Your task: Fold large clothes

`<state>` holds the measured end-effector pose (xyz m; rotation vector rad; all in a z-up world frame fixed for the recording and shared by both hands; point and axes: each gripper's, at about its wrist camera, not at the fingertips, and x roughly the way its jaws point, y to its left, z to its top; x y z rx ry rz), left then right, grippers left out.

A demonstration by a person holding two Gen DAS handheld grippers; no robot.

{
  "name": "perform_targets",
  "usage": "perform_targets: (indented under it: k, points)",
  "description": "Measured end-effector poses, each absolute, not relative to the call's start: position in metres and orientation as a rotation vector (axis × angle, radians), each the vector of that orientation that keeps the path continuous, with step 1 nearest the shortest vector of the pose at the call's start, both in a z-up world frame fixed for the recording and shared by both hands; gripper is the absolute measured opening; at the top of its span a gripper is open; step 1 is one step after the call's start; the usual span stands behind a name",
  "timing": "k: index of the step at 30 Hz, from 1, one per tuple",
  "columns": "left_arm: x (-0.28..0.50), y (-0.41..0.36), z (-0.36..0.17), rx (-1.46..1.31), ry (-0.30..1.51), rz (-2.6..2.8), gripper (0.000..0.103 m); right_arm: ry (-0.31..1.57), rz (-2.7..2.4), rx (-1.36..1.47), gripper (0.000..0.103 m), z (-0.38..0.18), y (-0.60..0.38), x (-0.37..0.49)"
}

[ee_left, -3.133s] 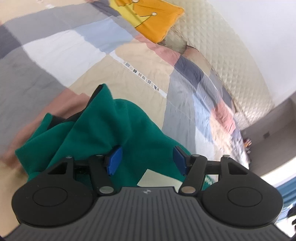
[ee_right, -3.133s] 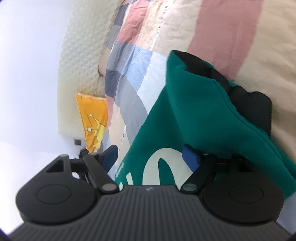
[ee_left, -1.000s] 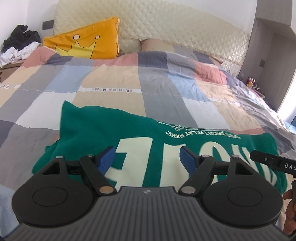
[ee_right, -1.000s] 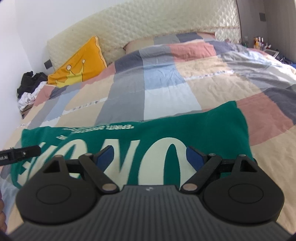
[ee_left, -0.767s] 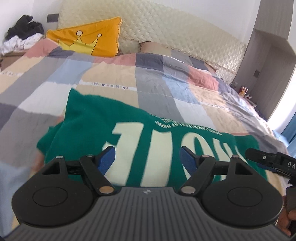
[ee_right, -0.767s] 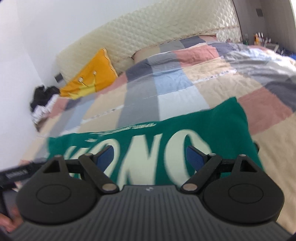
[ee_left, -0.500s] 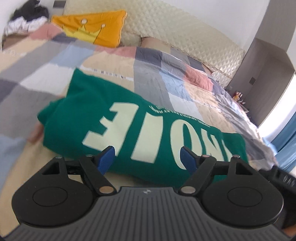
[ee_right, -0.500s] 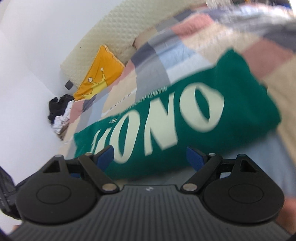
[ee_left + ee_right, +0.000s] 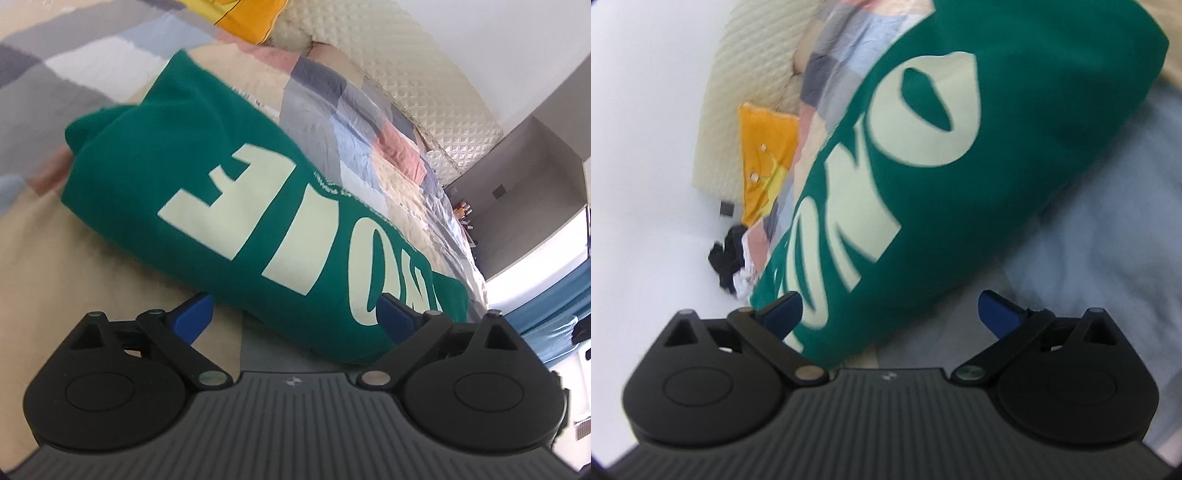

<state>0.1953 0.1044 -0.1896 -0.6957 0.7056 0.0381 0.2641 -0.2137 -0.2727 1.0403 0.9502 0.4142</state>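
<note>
A green sweatshirt [image 9: 207, 155] with large cream letters lies folded into a long band across the patchwork bedspread [image 9: 110, 288]. It also shows in the right wrist view [image 9: 1015, 155]. My left gripper [image 9: 295, 314] is open and empty, its blue pads at the near edge of the band. My right gripper [image 9: 890, 310] is open and empty, hovering at the near edge of the band's other end. Both views are tilted.
A yellow crown pillow [image 9: 240, 14] leans on the quilted cream headboard [image 9: 424, 74]; it also shows in the right wrist view [image 9: 764, 155]. A heap of dark and white clothes [image 9: 733, 262] lies beside the bed. A grey cabinet [image 9: 535, 192] and blue curtain [image 9: 554, 325] stand right.
Both grippers have pulled back from the sweatshirt and rolled sideways, left one tilting right, right one tilting left. The sweatshirt stays folded on the bed. Both stay open.
</note>
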Motion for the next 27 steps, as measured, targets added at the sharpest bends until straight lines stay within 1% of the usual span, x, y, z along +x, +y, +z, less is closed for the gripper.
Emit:
perform_targets:
  k: [4, 8, 10, 12, 15, 18, 21, 27]
  points:
    - [0.201, 0.114, -0.202, -0.781, 0.726, 0.050, 0.098, 0.962, 0.374, 1.173, 0.103, -0.292, -0.215, 0.278]
    - [0.207, 0.127, -0.217, -0.876, 0.753, 0.054, 0.098, 0.901, 0.365, 1.346, 0.103, -0.302, -0.229, 0.285]
    - [0.205, 0.134, -0.221, -0.929, 0.719, 0.060, 0.098, 0.889, 0.379, 1.412, 0.103, -0.304, -0.233, 0.286]
    - [0.204, 0.141, -0.225, -0.983, 0.702, 0.066, 0.098, 0.866, 0.393, 1.422, 0.103, -0.304, -0.232, 0.283]
    - [0.208, 0.150, -0.235, -1.079, 0.716, 0.061, 0.101, 0.846, 0.408, 1.394, 0.103, -0.300, -0.227, 0.278]
    - [0.211, 0.156, -0.245, -1.135, 0.728, 0.059, 0.101, 0.837, 0.410, 1.400, 0.103, -0.300, -0.225, 0.280]
    - [0.211, 0.162, -0.250, -1.191, 0.702, 0.077, 0.103, 0.835, 0.408, 1.407, 0.103, -0.301, -0.222, 0.279]
    - [0.209, 0.170, -0.267, -1.334, 0.653, 0.069, 0.103, 0.824, 0.403, 1.384, 0.103, -0.305, -0.224, 0.278]
